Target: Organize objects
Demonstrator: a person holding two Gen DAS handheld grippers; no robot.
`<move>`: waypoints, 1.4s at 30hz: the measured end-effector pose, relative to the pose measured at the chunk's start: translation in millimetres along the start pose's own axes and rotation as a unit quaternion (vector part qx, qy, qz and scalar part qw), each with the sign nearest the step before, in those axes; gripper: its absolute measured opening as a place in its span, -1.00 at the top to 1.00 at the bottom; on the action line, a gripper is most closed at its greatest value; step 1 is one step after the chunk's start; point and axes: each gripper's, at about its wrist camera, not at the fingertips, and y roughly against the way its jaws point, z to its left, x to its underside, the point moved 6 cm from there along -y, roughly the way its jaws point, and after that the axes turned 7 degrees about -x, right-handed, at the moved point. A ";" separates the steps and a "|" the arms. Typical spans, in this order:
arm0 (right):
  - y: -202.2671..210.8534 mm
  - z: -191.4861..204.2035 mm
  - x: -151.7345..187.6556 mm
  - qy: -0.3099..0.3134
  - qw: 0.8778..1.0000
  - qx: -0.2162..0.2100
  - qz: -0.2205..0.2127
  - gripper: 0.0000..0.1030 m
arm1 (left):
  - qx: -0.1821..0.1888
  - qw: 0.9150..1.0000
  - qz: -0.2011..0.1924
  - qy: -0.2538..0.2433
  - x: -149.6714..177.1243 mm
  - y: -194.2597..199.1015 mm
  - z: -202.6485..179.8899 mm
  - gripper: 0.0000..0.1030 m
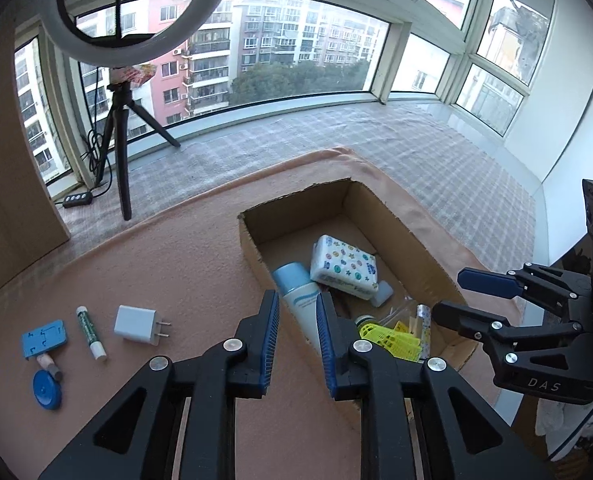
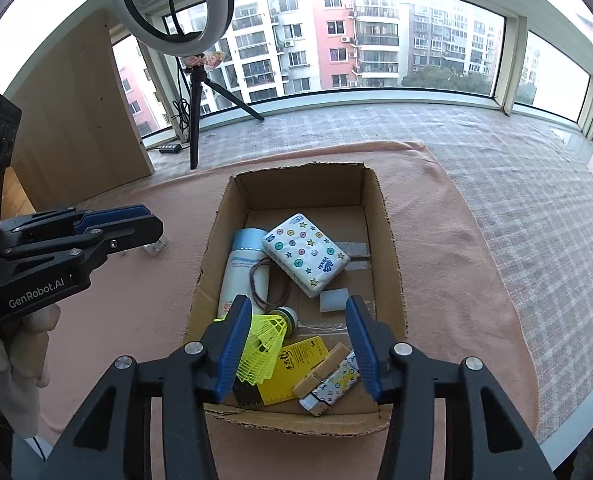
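Hanging over the near end of the cardboard box (image 2: 392, 240), the right gripper (image 2: 298, 344) has its two blue fingers wide apart, and they hold nothing. Right under them in the box lie a yellow shuttlecock (image 2: 266, 336), a yellow card (image 2: 292, 372), a wooden clothespin (image 2: 324, 368) and a small patterned lighter (image 2: 334, 386). The clothespin lies on top of the lighter and the card.

The left gripper (image 1: 296, 336) is over the left wall of the box. Its fingers are a little way apart and hold nothing too. A white tube with a blue cap (image 1: 298, 292) shows in the gap between them, but it lies down in the box and I cannot see the pads touching it.

A bit further in the box sit a brown hair band (image 2: 264, 284), a small white block (image 2: 332, 300) and a tissue pack with colored dots and stars (image 2: 304, 254). The pack leans on the tube.

Out on the pink cloth (image 1: 176, 260), left of the box, four things wait in a row: a white plug charger (image 1: 138, 324), a green and white stick (image 1: 90, 332), a blue flat piece (image 1: 43, 338) and a round blue thing (image 1: 47, 390).

Far back stands a ring light (image 2: 172, 8) on a black tripod (image 2: 196, 120), by a big window (image 2: 376, 32) with tall buildings outside.
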 end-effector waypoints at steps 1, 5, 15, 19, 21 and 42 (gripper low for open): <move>-0.2 3.6 0.1 0.001 1.000 -0.004 0.000 0.12 | -0.002 1.000 0.001 0.007 4.3 1.9 7.4 0.60; -5.2 23.2 1.0 0.007 1.000 -0.019 0.005 0.07 | -0.015 0.999 0.006 0.028 21.6 10.6 36.4 0.60; -29.0 82.6 6.7 0.015 0.998 -0.062 0.023 0.06 | -0.080 0.991 0.048 0.099 75.0 20.2 148.8 0.49; -39.4 102.6 12.9 0.018 0.997 -0.067 0.034 0.06 | -0.101 0.985 0.071 0.124 85.5 13.6 201.8 0.49; -44.2 111.8 16.7 0.020 0.996 -0.071 0.041 0.06 | -0.106 0.982 0.080 0.137 87.3 8.9 226.0 0.49; -45.2 126.4 28.0 0.007 0.997 -0.051 0.049 0.06 | -0.102 0.959 0.154 0.216 62.8 -89.0 352.8 0.49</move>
